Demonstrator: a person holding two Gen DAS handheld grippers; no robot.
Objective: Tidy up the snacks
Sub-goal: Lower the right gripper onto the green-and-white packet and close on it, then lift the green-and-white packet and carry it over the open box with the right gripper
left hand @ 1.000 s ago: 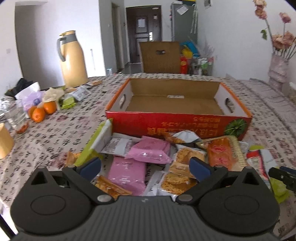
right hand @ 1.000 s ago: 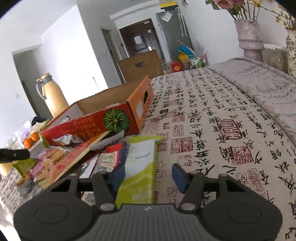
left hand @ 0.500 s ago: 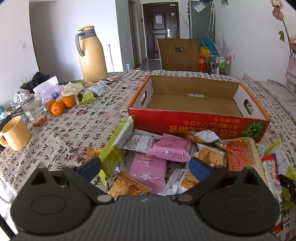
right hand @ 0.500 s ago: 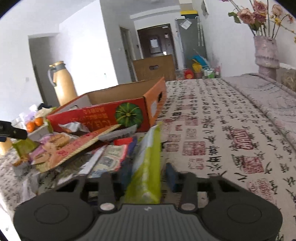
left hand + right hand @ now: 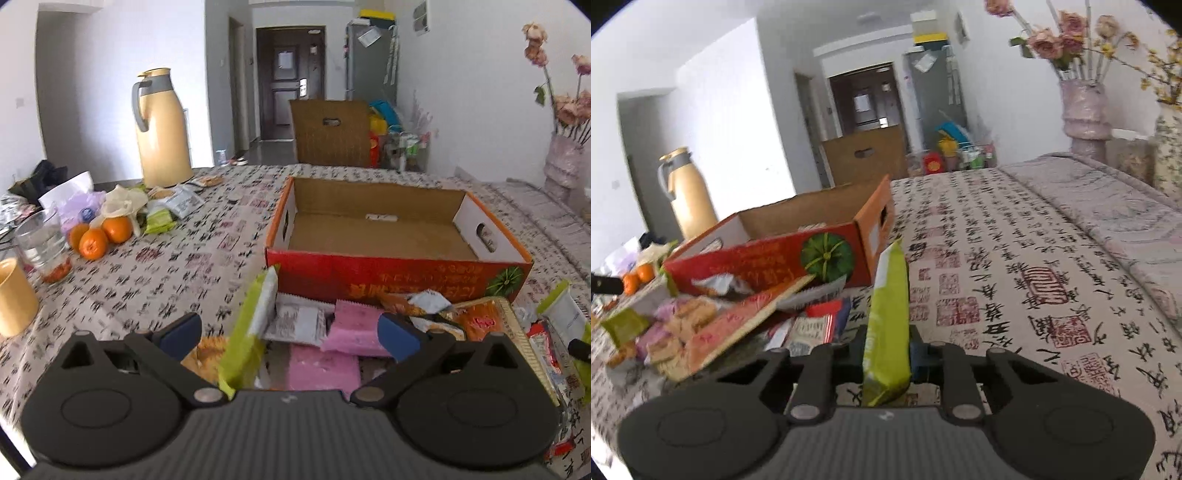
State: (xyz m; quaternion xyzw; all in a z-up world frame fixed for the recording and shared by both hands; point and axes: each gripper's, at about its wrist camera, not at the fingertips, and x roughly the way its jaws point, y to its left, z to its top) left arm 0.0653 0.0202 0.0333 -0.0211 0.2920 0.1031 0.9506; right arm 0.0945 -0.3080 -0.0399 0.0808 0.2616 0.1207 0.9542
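Green snack packet (image 5: 888,321) hides right gripper (image 5: 886,350) pads, jaws closing on it; left gripper (image 5: 290,332) spread wide, empty.

Pink packets (image 5: 325,363): near ends hidden behind the left gripper's body. Green packet (image 5: 888,325): lower part covers the right gripper's pads, so contact is not visible. Box lettering (image 5: 413,288): too blurred to read; vase (image 5: 563,166) cut by the right edge.

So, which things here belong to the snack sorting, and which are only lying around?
Belong to the job:
- green packet, right hand-held gripper closing on it
- snack pile
- empty cardboard box

Only lying around:
- thermos
- oranges
- glass
- yellow mug
- flower vase
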